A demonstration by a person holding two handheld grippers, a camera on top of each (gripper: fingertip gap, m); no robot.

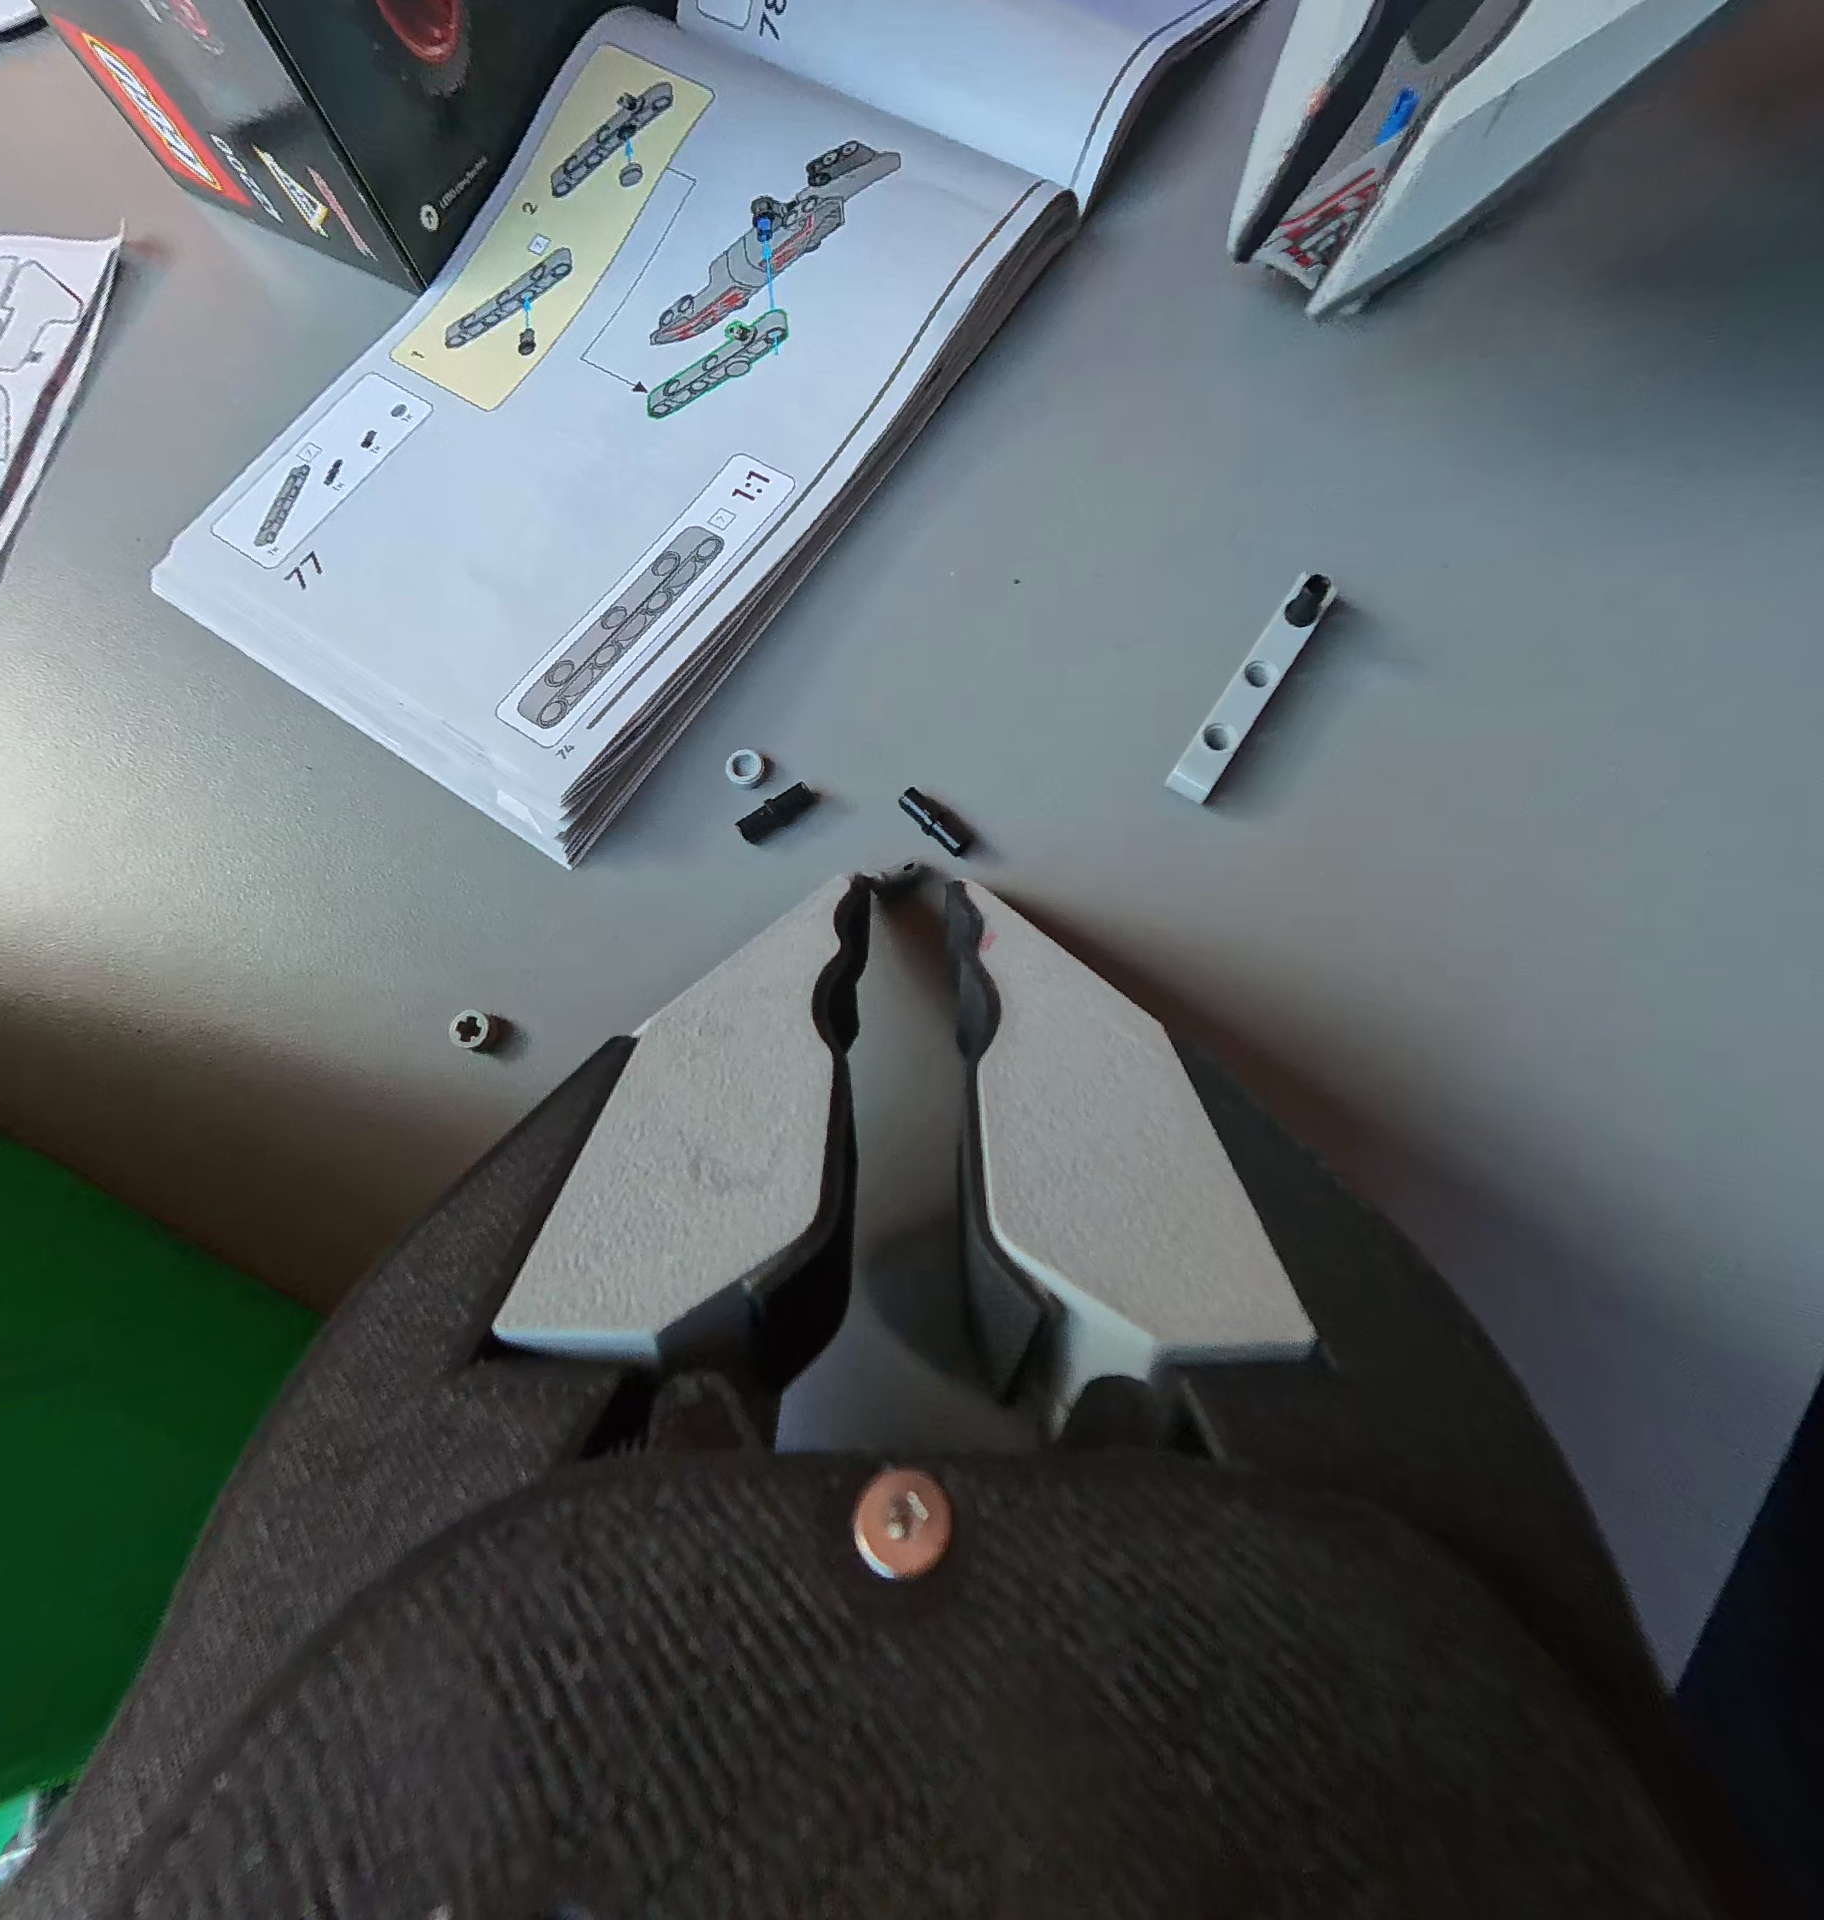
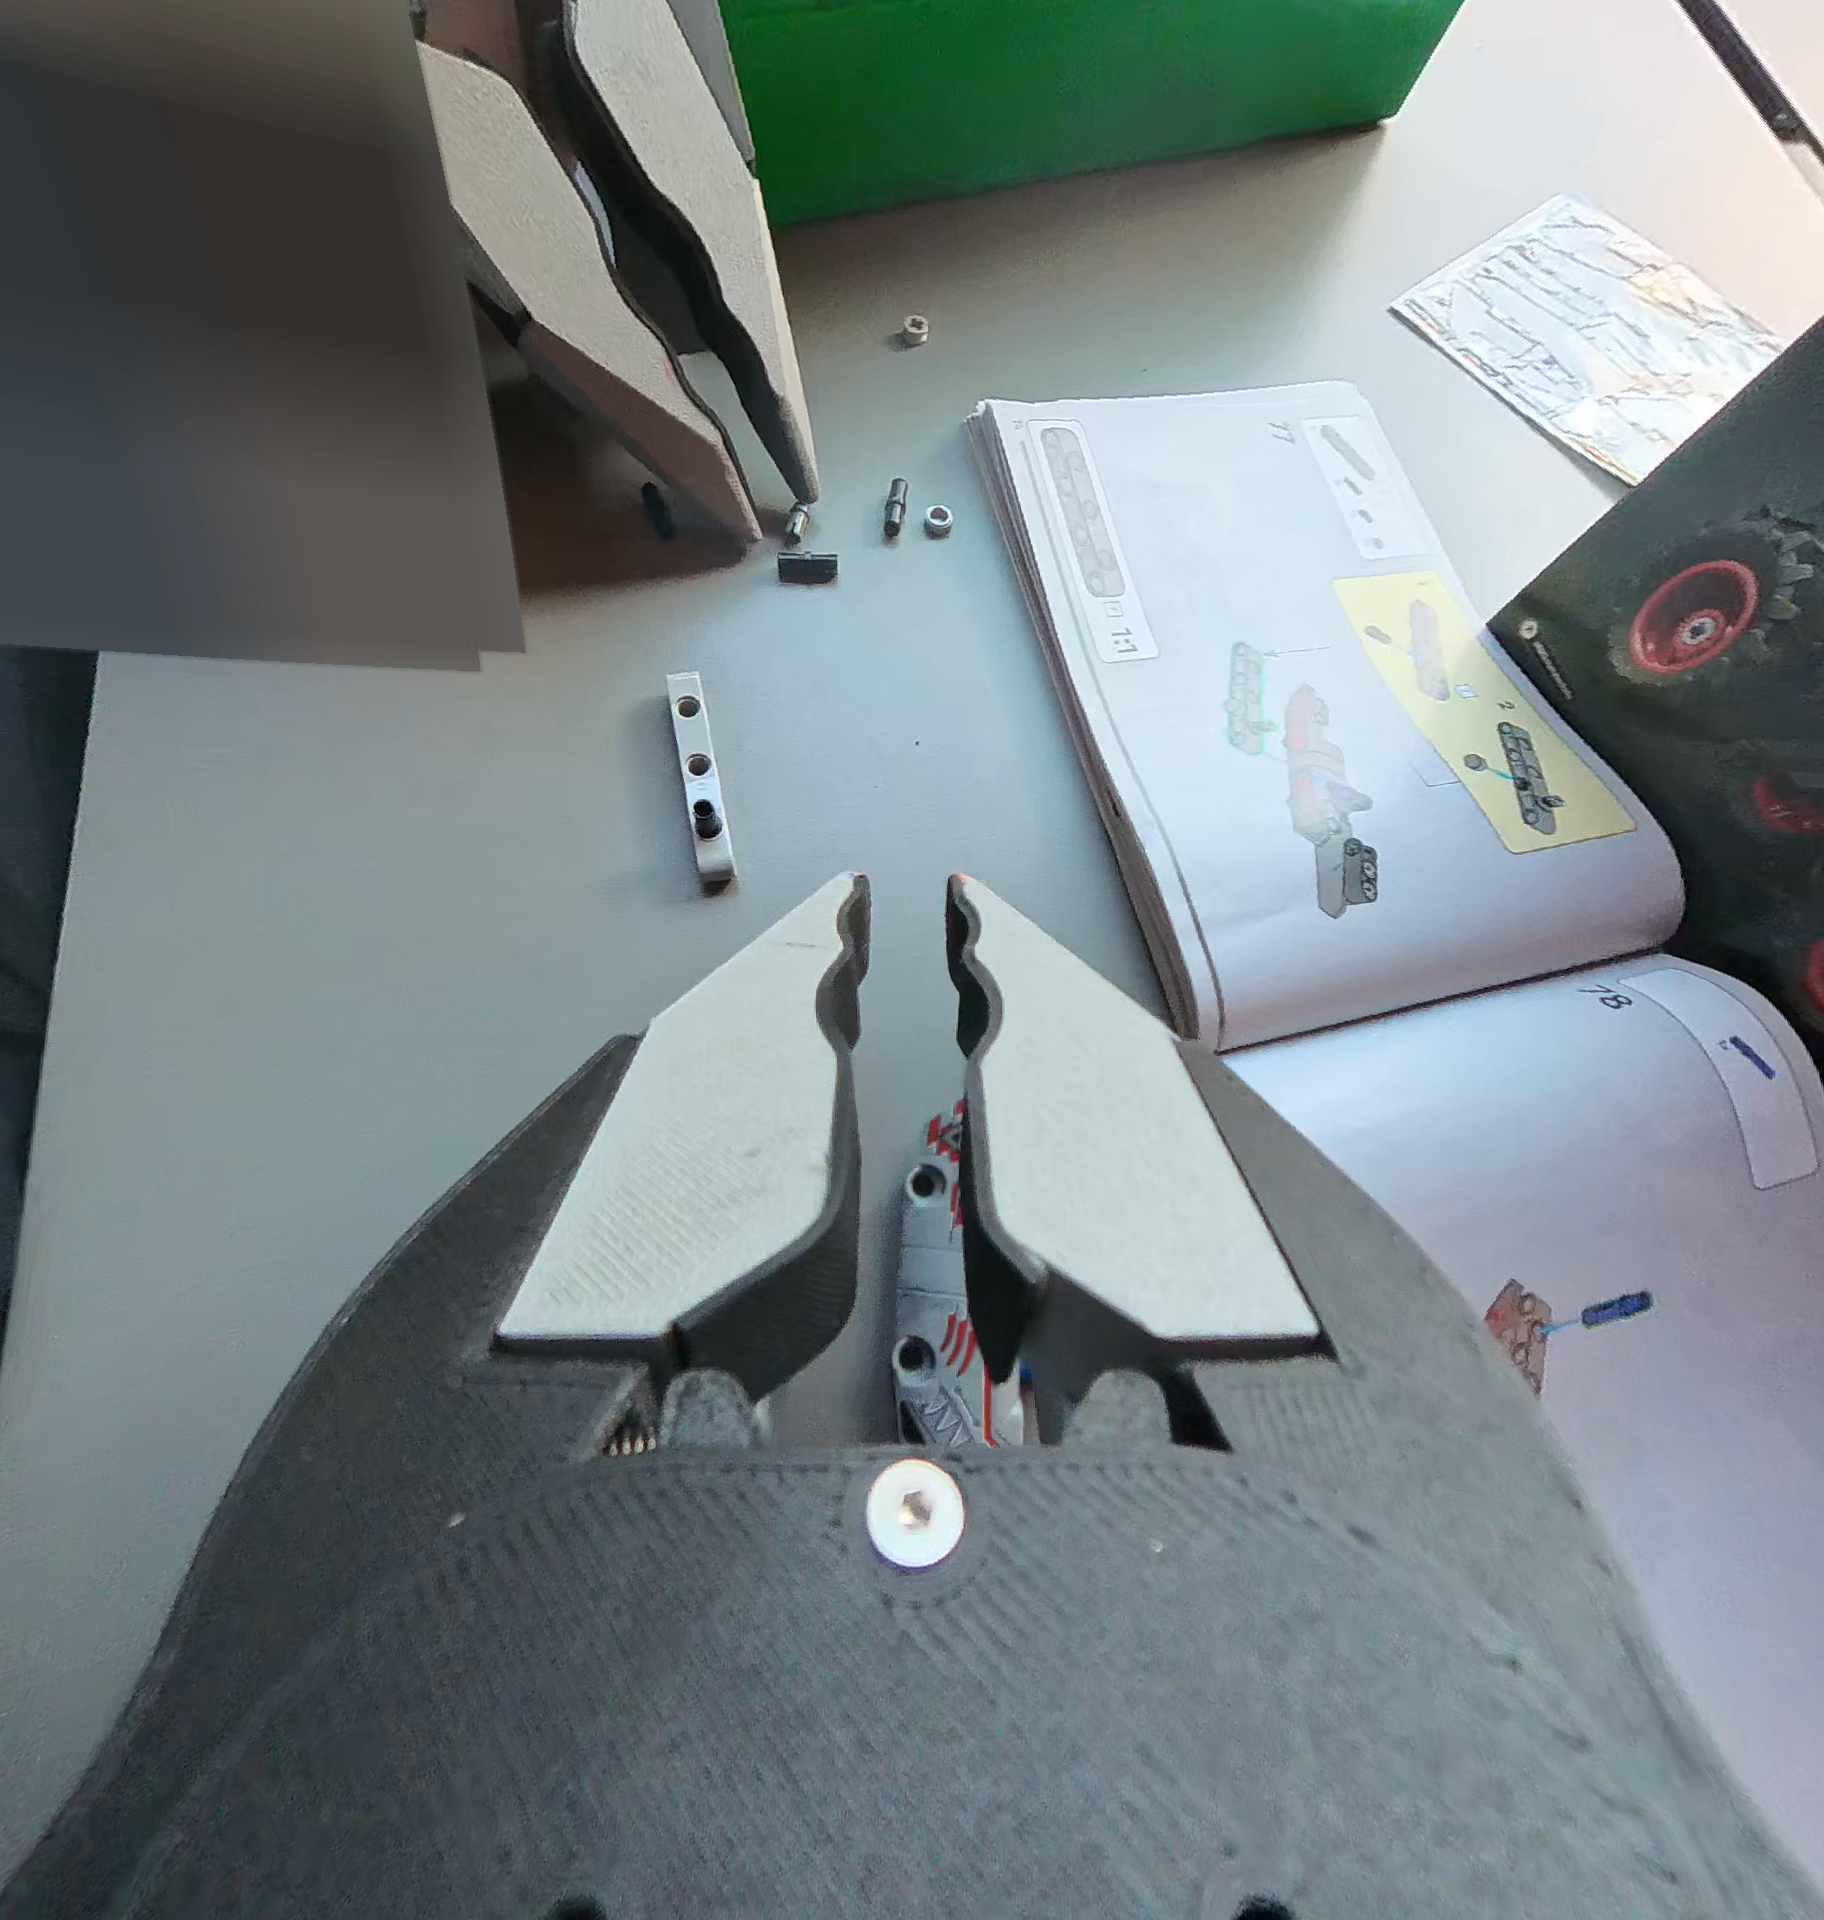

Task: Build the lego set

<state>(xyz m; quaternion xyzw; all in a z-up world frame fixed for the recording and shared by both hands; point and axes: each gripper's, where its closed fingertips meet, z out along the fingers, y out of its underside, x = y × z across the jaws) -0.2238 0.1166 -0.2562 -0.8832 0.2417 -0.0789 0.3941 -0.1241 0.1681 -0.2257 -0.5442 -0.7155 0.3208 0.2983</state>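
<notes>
My left gripper (image 1: 905, 885) hangs low over the grey table, jaws a narrow gap apart, with a small black pin (image 1: 900, 876) between the tips; it also shows in the right wrist view (image 2: 773, 504). Two more black pins (image 1: 773, 810) (image 1: 934, 821) and a grey ring (image 1: 747, 767) lie just beyond. A light grey three-hole beam (image 1: 1251, 686) (image 2: 700, 779) lies to the right with a black pin in its end hole. My right gripper (image 2: 908, 883) is shut on a grey sub-assembly with red stickers (image 2: 929, 1257), also seen at top right (image 1: 1323, 208).
The open instruction booklet (image 1: 596, 416) (image 2: 1303, 727) lies on the table, with the black set box (image 1: 316, 125) and a sticker sheet (image 1: 14, 395) beside it. A grey bush (image 1: 475, 1032) lies alone. A green box (image 2: 1074, 94) stands at the table's edge.
</notes>
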